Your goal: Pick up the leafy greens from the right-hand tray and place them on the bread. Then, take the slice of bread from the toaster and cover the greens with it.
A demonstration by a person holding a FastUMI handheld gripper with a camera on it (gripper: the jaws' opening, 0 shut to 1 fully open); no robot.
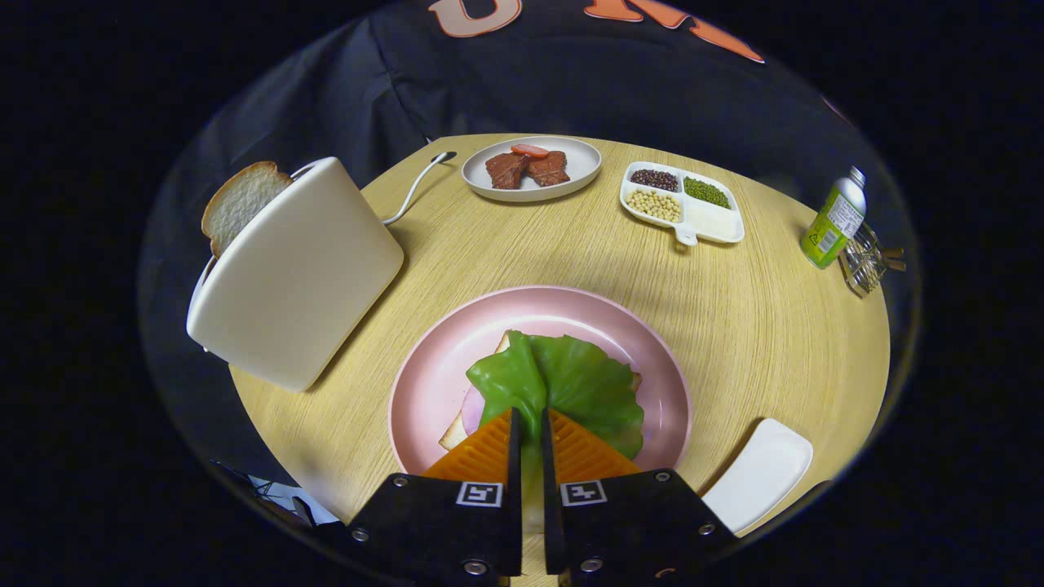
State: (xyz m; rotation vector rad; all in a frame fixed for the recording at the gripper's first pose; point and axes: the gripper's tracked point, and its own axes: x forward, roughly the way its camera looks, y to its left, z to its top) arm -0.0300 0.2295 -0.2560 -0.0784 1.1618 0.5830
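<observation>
gripper point(530, 424) clamps leafy greens point(571, 383) | over bread point(453, 432) | pink plate point(424, 383)

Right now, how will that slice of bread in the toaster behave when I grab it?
The bread slice stands well out of the toaster, so it probably lifts free easily. Its pale crumb looks soft, so it may dent or bend. The claw, shut on the leafy greens, must let go first.
</observation>
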